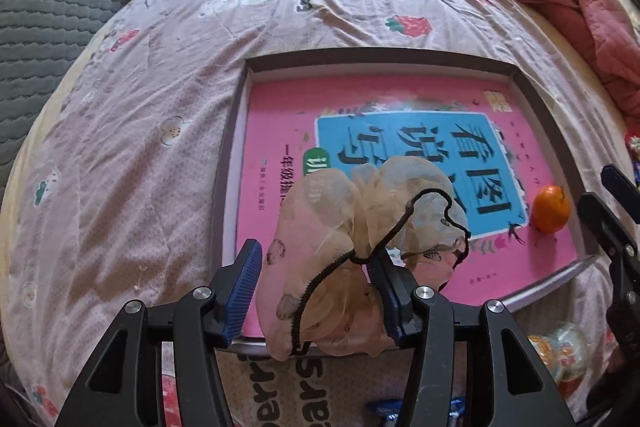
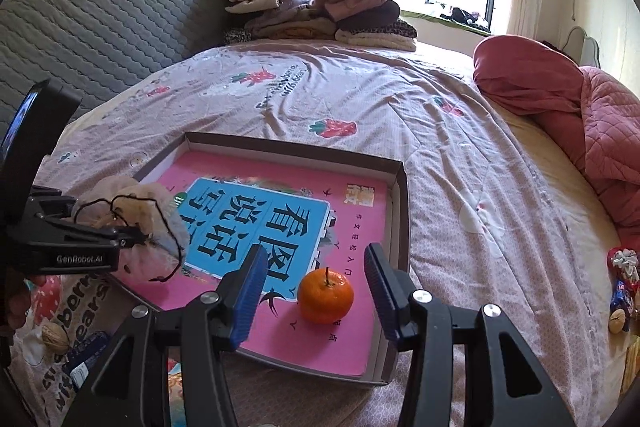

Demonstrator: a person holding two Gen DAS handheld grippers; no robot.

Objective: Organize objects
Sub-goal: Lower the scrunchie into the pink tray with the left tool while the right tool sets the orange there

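Nearest the left wrist camera, the left gripper (image 1: 316,291) is standing with its jaws spread around a gauze pouch (image 1: 344,259); a black drawstring (image 1: 400,227) is looping over the pouch. The left pad (image 1: 244,291) is clear of the fabric, while the right pad is lying against it, so whether the pouch is pinched cannot be told. The pouch is hanging over the near edge of a shallow box (image 1: 236,107) and is partly covering a pink book (image 1: 280,131) lying flat inside it.

Nearest the right wrist camera, the right gripper (image 2: 316,287) is hovering with its jaws spread, pinching nothing. An orange (image 2: 326,295) is sitting between and just beyond the fingertips, apart from both pads, resting on the book (image 2: 248,183) at the box's (image 2: 400,211) near right corner. At left, the left gripper (image 2: 120,239) is showing with the pouch (image 2: 160,203) over the box's left edge.

Beside the box, a walnut (image 2: 56,337) is lying on the bed (image 2: 440,131) near the left gripper. Farther right, small wrapped items (image 2: 622,283) are lying at the bed's edge.

Beyond the box, a red quilt (image 2: 560,99) is bunching at right, and a pile of folded clothes (image 2: 312,7) is sitting at the far end, beside a grey padded headboard (image 2: 100,27).
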